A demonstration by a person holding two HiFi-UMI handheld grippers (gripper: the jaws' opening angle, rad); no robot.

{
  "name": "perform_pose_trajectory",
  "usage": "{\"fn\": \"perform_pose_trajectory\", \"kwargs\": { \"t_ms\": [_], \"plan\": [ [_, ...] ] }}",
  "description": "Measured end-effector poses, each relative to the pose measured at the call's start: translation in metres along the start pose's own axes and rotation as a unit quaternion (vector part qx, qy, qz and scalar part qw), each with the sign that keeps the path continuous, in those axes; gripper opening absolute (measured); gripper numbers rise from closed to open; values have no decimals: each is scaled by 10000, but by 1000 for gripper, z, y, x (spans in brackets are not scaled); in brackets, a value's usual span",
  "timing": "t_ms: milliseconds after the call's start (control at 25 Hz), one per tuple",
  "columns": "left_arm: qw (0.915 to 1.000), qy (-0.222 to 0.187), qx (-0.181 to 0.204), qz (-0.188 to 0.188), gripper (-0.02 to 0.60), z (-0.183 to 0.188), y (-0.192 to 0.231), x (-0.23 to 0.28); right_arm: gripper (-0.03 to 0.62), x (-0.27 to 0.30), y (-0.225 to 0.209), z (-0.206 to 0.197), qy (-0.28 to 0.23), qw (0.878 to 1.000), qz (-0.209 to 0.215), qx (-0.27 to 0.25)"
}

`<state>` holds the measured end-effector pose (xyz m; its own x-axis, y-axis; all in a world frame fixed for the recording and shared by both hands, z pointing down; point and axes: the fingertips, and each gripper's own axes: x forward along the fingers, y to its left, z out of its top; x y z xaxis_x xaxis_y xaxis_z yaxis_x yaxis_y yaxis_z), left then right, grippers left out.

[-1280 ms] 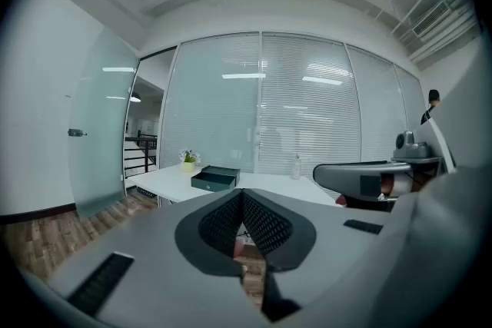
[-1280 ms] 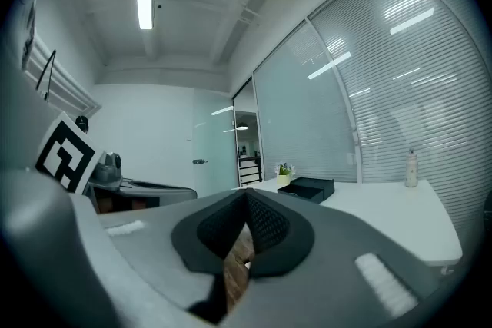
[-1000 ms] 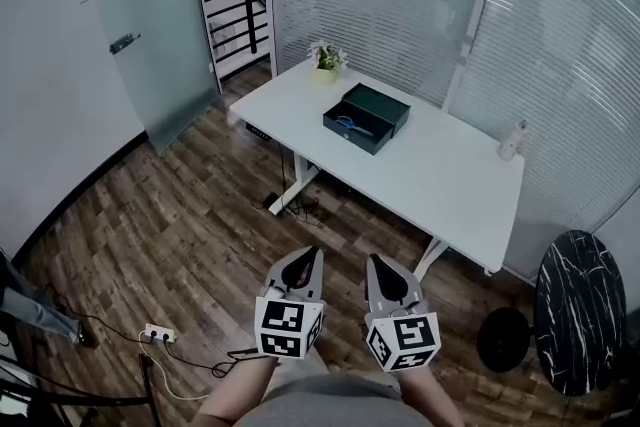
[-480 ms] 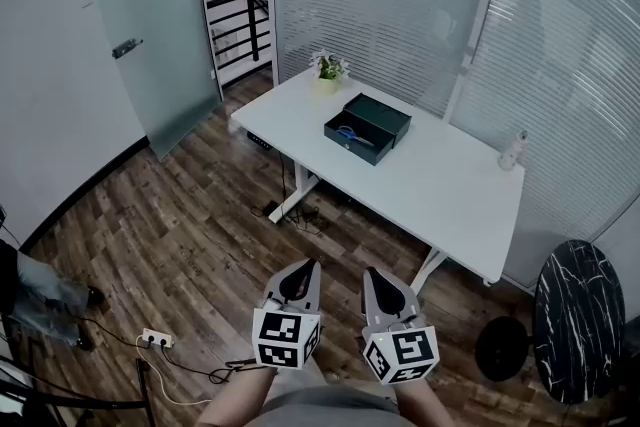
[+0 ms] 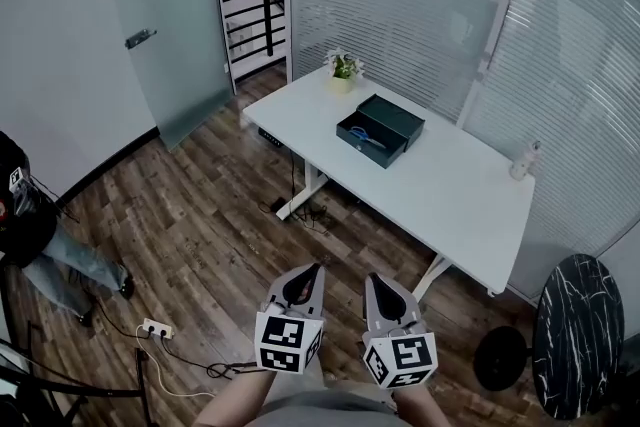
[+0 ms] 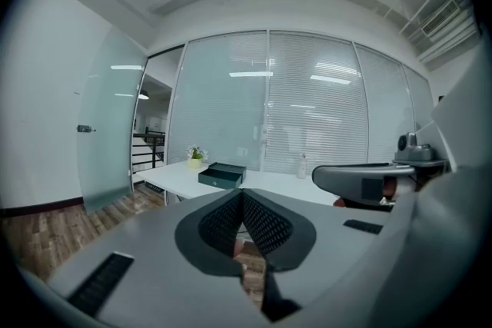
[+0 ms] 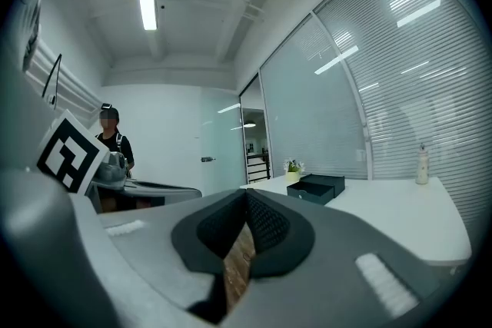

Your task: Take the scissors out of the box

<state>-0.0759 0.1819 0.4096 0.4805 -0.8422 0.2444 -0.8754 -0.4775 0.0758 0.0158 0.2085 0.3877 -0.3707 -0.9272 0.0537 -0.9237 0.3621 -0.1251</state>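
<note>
Scissors (image 5: 357, 132) lie in box (image 5: 366, 144) near table's (image 5: 450, 200) far edge.

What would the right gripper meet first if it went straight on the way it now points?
Probably the white table, near its end with the dark box; nothing nearer shows, though depth is unclear.

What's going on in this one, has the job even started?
Not really. The person stands on the wood floor, well short of the white table, holding the left gripper and right gripper side by side, both shut and empty. The blue-handled scissors lie untouched in the open dark box on the table, near a small potted plant. A bottle stands at the table's other end. Another person is at the head view's left edge.
</note>
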Motion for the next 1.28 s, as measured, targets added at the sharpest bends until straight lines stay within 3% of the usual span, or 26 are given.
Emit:
{"fn": "perform_pose_trajectory", "kwargs": {
  "t_ms": [400,800,1280],
  "plan": [
    [10000,46,-66,29,5,8,19,38,9,36,-27,-4,63,9999,-47,154],
    [9998,106,-93,-111,5,25,39,127,9,109,-70,8,82,10000,10,-3],
    [9996,16,-155,-232,6,64,96,240,9,232,-121,31,37,9999,-17,-168]
  ]
}}
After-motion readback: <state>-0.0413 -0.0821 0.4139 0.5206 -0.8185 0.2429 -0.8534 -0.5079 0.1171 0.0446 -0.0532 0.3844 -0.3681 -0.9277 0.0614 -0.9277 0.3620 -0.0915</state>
